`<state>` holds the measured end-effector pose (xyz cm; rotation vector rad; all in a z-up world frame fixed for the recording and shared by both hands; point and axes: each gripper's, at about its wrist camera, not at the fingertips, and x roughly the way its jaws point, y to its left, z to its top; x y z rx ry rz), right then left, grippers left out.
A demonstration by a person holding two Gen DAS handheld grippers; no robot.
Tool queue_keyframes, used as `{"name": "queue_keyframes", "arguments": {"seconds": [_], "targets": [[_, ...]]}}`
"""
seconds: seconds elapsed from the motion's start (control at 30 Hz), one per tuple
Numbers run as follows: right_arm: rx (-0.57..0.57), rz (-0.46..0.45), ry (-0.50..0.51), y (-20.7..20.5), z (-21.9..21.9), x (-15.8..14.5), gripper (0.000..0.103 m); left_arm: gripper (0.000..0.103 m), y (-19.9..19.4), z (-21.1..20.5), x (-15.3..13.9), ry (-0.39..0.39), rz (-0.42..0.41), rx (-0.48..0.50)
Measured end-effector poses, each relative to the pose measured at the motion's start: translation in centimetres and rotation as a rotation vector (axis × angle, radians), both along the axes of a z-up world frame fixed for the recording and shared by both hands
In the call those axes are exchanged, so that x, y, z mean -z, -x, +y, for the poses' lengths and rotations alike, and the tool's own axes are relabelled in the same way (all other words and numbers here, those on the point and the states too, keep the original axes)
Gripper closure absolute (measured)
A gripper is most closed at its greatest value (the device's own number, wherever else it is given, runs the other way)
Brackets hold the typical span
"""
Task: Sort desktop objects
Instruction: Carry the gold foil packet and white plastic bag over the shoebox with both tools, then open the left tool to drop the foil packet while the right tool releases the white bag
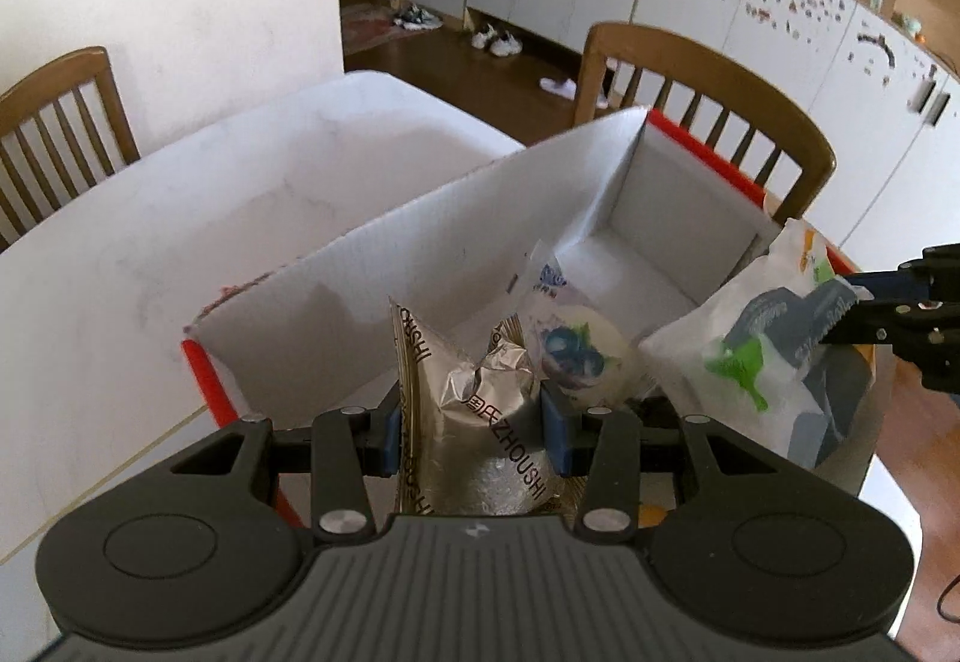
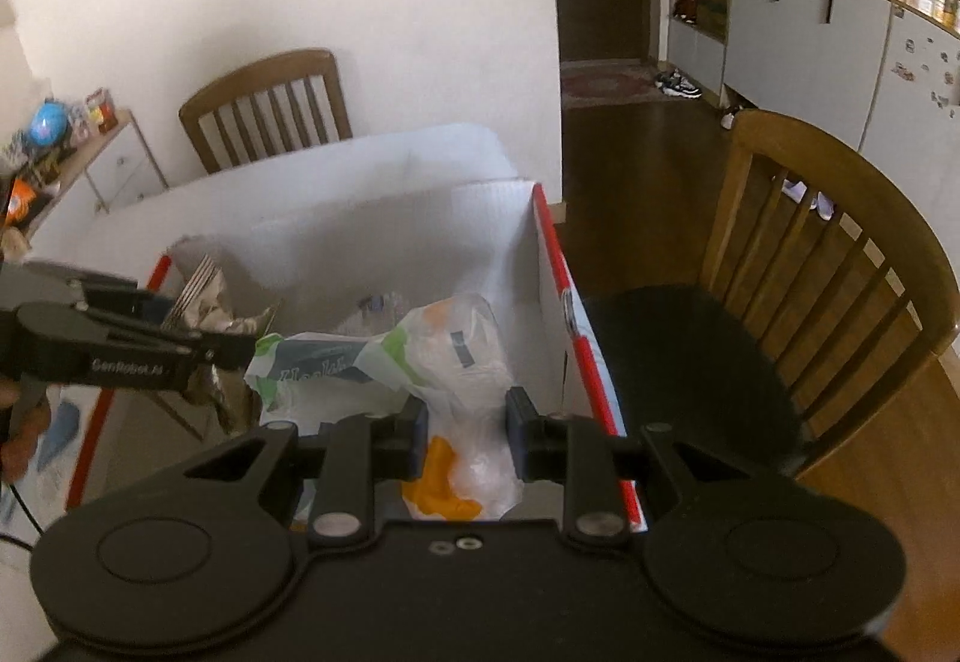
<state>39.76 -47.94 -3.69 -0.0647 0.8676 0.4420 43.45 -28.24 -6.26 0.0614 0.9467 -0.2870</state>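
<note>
My left gripper (image 1: 474,431) is shut on a silver foil snack packet (image 1: 474,410) and holds it over the open cardboard box (image 1: 372,266). Inside the box lies a clear packet with a blueberry picture (image 1: 576,350). My right gripper (image 2: 465,437) is shut on a white plastic bag with green, blue and orange print (image 2: 462,356), also above the box (image 2: 552,266). In the left wrist view that bag (image 1: 774,350) hangs at the right, with the right gripper (image 1: 864,311) clamped on its edge. In the right wrist view the left gripper (image 2: 234,350) and its foil packet (image 2: 210,302) show at the left.
The box has white inner walls and red outer edges and stands on a white table (image 1: 150,218). Wooden chairs (image 1: 708,86) stand close behind and to the right (image 2: 840,254) of the box. A low shelf with clutter (image 2: 54,140) stands far left.
</note>
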Motion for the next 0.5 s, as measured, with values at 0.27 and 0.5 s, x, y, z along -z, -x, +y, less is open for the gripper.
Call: {"name": "queue_keyframes", "arguments": {"seconds": [0.27, 0.5], "targets": [[-0.103, 0.011, 0.103, 0.1, 1.5, 1.3, 0.078, 0.061, -0.9, -0.5, 0.8, -0.006, 0.040, 0.027], [-0.149, 0.049, 0.118, -0.3, 2.5, 2.0, 0.078, 0.059, -1.4, -0.5, 1.2, -0.001, 0.091, 0.032]]}}
